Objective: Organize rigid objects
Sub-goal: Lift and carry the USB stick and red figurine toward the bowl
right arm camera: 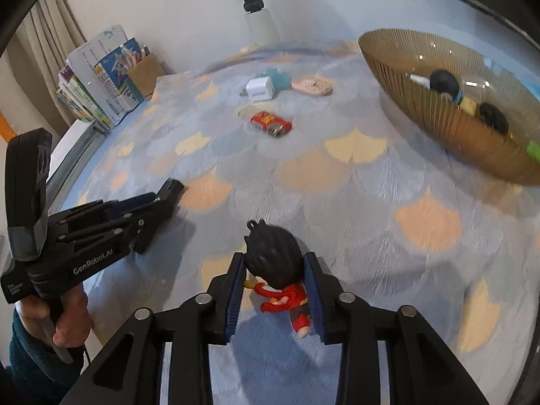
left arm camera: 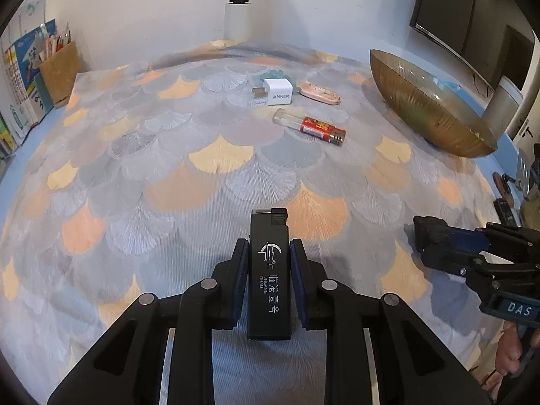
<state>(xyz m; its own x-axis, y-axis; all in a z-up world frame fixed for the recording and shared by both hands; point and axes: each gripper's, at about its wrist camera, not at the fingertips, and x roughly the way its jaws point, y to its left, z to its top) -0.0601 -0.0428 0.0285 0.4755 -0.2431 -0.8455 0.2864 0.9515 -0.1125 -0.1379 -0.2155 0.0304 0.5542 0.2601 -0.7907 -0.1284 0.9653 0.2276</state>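
In the left wrist view my left gripper (left arm camera: 268, 246) is shut on a black lighter (left arm camera: 269, 270) with white print, held above the patterned cloth. My right gripper (right arm camera: 274, 256) is shut on a small figurine (right arm camera: 276, 270) with black hair and red clothes, its head between the pads. Each gripper shows in the other's view, the right gripper (left arm camera: 435, 239) at one edge and the left gripper (right arm camera: 165, 195) at the other. A ribbed amber bowl (right arm camera: 422, 101) at the right holds several small items. A white charger (left arm camera: 277, 91), a red lighter (left arm camera: 314, 127) and a pink item (left arm camera: 319, 92) lie on the cloth.
Books (right arm camera: 91, 77) and a brown pen holder (left arm camera: 60, 67) stand at the back left. A white post (left arm camera: 238, 6) rises at the back wall and a dark monitor (left arm camera: 472, 17) stands behind the bowl. A teal item (right arm camera: 278, 77) lies behind the charger.
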